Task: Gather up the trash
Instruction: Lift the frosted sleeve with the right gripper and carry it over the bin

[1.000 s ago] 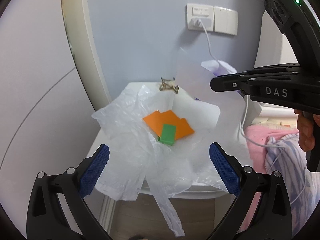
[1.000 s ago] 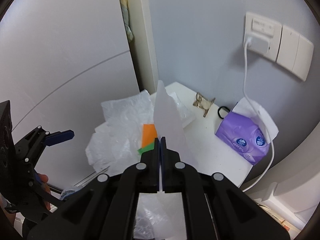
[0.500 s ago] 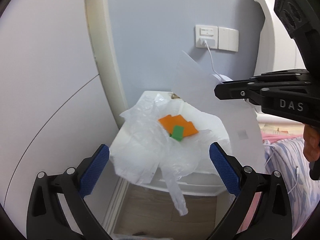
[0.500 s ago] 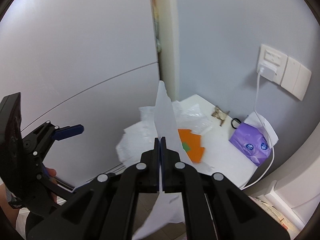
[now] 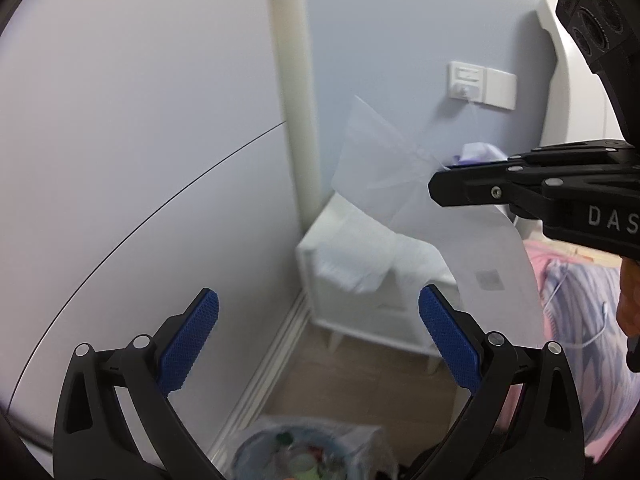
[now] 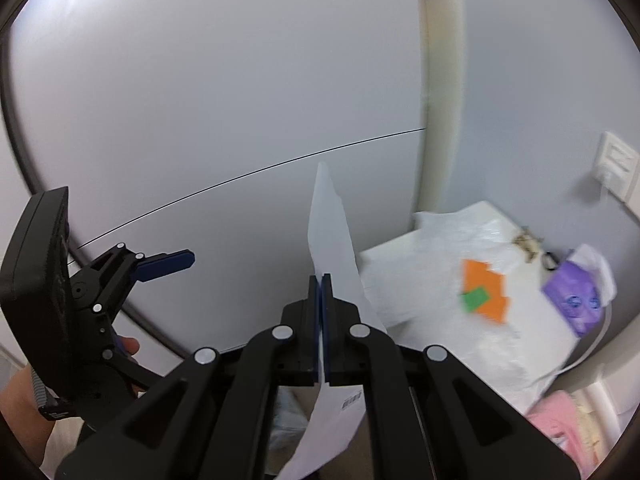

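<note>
The right gripper (image 6: pixel 322 280) is clamped on a thin white paper sheet (image 6: pixel 334 236), pinching it near its middle so that one end stands up past the fingertips and the other, printed with a small barcode, hangs below the jaws; held edge-on like this, the sheet seems less likely to catch on anything as it is carried. The left gripper (image 5: pixel 318 334) stands wide and holds nothing, its blue pads (image 5: pixel 188 342) spread, probably free to steady a bag or take the next piece. Below and just ahead of the left gripper sits a lined trash bin (image 5: pixel 308 456), its mouth open; it looks like the place for the sheet. To the right of the right gripper, well apart, the white nightstand (image 6: pixel 532 344) carries crumpled clear plastic (image 6: pixel 448 240), orange paper (image 6: pixel 486 292) and a green scrap (image 6: pixel 474 300) yet to be collected. The floor between bin and nightstand is open; the wall lies close on the left
</note>
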`<state>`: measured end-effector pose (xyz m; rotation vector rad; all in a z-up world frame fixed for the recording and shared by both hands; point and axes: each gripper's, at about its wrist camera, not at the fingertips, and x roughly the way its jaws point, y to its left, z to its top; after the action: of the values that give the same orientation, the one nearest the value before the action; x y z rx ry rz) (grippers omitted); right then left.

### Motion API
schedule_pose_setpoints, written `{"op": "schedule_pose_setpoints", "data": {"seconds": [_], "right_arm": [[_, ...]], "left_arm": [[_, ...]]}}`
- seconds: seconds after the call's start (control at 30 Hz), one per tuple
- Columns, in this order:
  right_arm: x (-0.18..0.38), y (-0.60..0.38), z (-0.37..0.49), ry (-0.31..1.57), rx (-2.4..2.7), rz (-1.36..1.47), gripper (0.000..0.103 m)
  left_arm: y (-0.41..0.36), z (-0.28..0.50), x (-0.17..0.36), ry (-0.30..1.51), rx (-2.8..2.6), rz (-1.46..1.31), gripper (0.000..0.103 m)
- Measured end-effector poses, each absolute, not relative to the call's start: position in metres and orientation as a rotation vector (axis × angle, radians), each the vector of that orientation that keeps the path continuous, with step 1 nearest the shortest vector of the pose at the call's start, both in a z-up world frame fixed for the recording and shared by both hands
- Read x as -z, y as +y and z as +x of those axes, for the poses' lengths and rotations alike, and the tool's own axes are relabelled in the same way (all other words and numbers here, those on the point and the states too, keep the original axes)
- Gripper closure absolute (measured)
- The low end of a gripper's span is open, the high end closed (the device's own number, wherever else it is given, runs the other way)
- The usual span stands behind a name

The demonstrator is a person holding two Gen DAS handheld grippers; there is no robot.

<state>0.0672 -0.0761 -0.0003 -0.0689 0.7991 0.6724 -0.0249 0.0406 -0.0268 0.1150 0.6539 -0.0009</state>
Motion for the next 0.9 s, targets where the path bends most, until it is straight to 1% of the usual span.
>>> {"op": "schedule_pose_setpoints", "data": {"seconds": [0.33, 0.53, 0.7, 0.9], "right_arm": [[0.033, 0.021, 0.015, 0.862, -0.847, -0.098, 0.099], [0.055, 0.061, -0.009, 0.904, -0.921, -0.122, 0.099], [0.074, 0.081, -0.022, 0.938, -0.948, -0.134, 0.099], [0.112, 0.088, -0.029, 1.006, -0.944, -0.139, 0.099]], "left_arm": [[0.116, -0.109, 0.061, 0.728, -0.165, 0.080, 0.006], [0.147, -0.148, 0.088, 0.777, -0.248, 0.035, 0.006], [0.161, -0.165, 0.111, 0.811, -0.273, 0.011, 0.006], [0.166, -0.169, 0.154, 0.876, -0.289, -0.019, 0.006]]}}
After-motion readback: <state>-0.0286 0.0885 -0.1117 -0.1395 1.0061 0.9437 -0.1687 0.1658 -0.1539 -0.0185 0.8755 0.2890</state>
